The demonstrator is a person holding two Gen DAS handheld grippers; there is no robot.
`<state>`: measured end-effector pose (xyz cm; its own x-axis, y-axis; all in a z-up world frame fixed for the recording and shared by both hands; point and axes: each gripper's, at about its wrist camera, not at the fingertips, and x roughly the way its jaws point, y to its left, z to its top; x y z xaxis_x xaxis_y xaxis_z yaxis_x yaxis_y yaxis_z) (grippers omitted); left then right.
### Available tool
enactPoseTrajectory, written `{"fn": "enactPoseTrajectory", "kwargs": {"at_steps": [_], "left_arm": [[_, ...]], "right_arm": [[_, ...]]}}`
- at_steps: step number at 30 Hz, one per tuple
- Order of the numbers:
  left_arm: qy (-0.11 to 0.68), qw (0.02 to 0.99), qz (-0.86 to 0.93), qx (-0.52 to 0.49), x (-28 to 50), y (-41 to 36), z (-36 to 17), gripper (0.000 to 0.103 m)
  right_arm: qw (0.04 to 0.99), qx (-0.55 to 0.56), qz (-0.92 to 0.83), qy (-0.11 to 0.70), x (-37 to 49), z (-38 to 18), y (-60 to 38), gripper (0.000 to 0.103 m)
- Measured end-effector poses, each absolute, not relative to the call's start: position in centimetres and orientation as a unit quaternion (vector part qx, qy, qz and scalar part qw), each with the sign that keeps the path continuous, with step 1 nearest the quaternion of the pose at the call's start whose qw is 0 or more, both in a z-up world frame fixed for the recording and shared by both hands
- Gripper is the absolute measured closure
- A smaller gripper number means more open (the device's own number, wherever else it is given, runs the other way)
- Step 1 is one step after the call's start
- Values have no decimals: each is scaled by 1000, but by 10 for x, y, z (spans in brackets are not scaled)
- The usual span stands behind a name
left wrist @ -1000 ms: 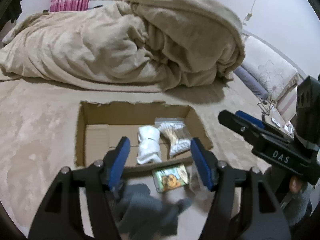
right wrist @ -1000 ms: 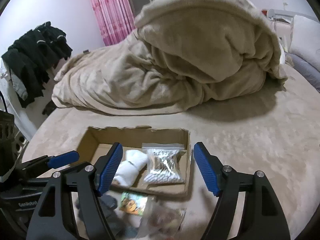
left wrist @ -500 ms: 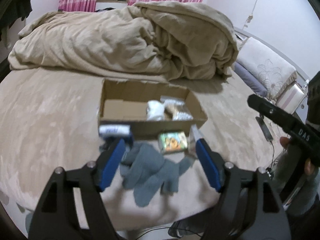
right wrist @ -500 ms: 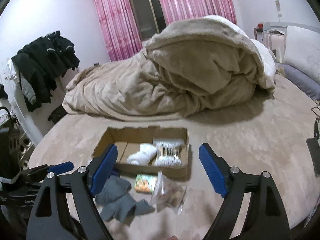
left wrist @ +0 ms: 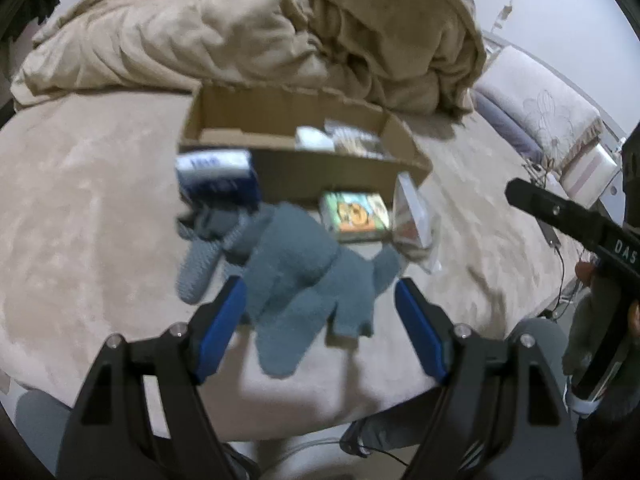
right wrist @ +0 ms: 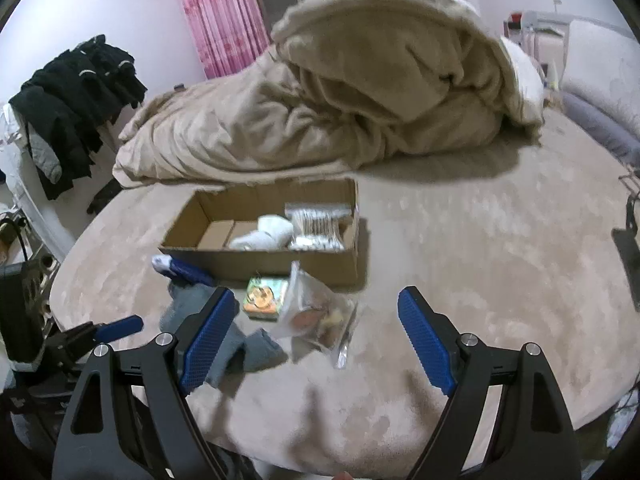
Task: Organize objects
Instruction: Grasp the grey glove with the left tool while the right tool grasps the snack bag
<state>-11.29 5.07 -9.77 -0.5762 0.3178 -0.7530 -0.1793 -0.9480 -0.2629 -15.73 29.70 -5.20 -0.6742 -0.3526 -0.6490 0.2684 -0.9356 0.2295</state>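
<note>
Both tools, left tool (left wrist: pixel 320 320) and right tool (right wrist: pixel 316 340), spread apart above grey gloves (left wrist: pixel 304 280) before the cardboard box (right wrist: pixel 280 256).

Cardboard box (right wrist: pixel 276 256) sits mid-bed, heaped blanket (right wrist: pixel 360 92) at its 12 o'clock; gloves (left wrist: pixel 304 276), card pack (left wrist: pixel 356 216) and plastic bag (right wrist: pixel 320 312) line up at its 6.

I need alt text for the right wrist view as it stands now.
The open right gripper hovers over a beige bed, aimed at a clear plastic bag of snacks lying before an open cardboard box. A small colourful picture card and grey knitted gloves lie alongside.
</note>
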Motion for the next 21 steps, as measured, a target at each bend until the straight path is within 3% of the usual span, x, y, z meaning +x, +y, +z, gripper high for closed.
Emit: {"fn": "enactPoseTrajectory", "kwargs": {"at_steps": [18, 20, 21], "left_arm": [[-59, 140, 870, -468, -143, 79, -149, 26], [-51, 138, 873, -464, -144, 82, -151, 32], [-47, 136, 873, -466, -145, 83, -152, 39]], "right_arm": [[184, 422, -885, -72, -204, -118, 285, 17], [189, 428, -880, -80, -212, -125, 283, 17], [191, 433, -877, -83, -216, -128, 280, 17]]}}
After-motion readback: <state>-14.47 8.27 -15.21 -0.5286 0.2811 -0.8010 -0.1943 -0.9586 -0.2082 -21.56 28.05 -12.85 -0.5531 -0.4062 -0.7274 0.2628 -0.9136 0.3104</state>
